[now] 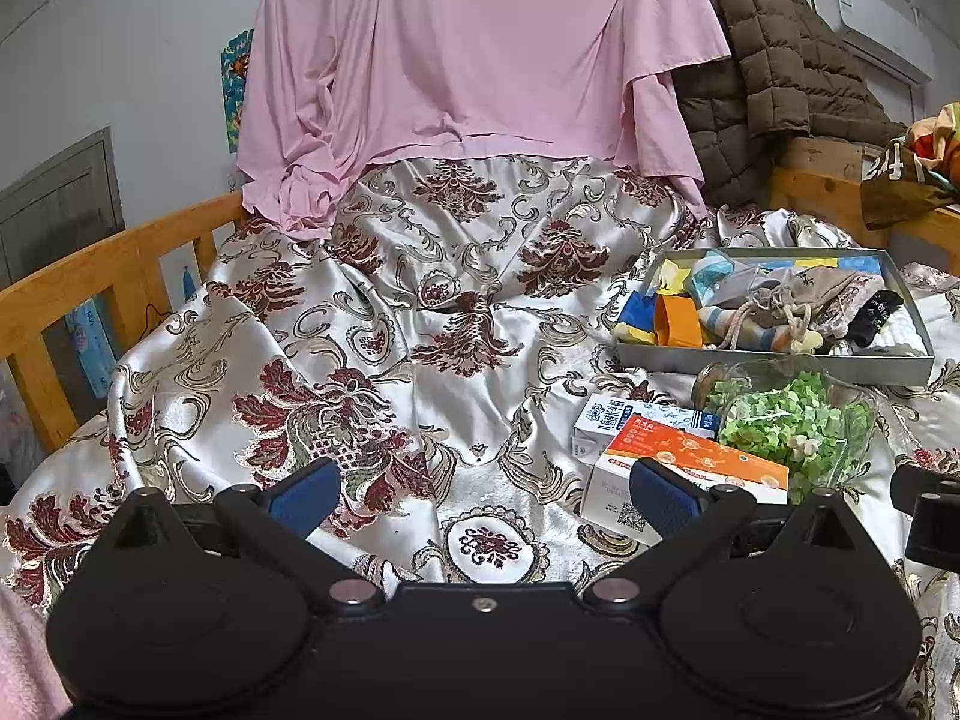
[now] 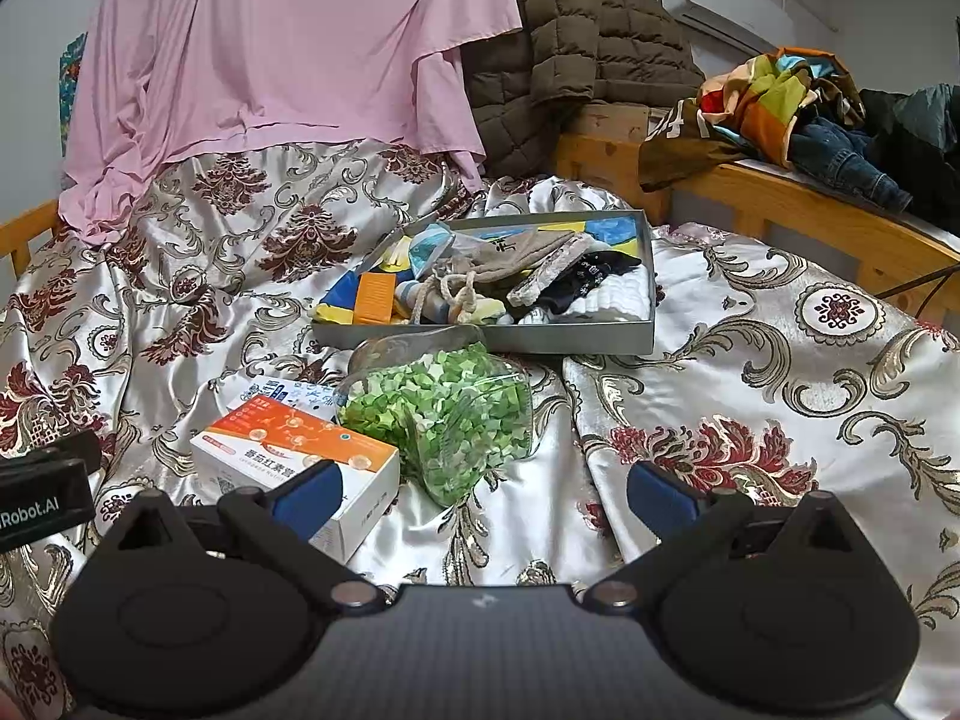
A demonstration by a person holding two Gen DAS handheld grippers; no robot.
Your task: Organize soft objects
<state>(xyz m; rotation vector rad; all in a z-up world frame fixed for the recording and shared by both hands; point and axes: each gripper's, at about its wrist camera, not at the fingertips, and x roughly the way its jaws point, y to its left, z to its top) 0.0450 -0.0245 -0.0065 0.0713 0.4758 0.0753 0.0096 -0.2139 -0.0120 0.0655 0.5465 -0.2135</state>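
Nearest the cameras, the left gripper [image 1: 483, 495] and the right gripper [image 2: 483, 495] both hover low over the brocade bedspread [image 1: 372, 324] with their blue-padded fingers spread wide and nothing between them. Just beyond the right gripper lies an orange-and-white carton [image 2: 294, 456], with a smaller blue-and-white carton [image 2: 282, 391] tucked behind it, and touching them a clear jar [image 2: 441, 414] lies on its side, full of small green and white bits. Behind the jar sits the shallow grey tray [image 2: 480, 339], already piled with soft things: a beige drawstring pouch [image 2: 516, 258], a striped sock [image 1: 729, 321], a black sock with white lettering [image 2: 591, 276], folded white cloth [image 2: 618, 297] and an orange folded piece [image 2: 375, 297]. Judging from this, most of the sorting looks done, since no small soft item shows loose on the spread (the cartons and jar are hard goods and likely stay out). What may remain is tidying the heap in the tray. Farther back a pink sheet [image 1: 468, 54] and a brown quilted jacket [image 2: 570, 30] drape over the headboard, and a colourful clothes pile [image 2: 786, 102] rests on the wooden rail [image 2: 780, 198].
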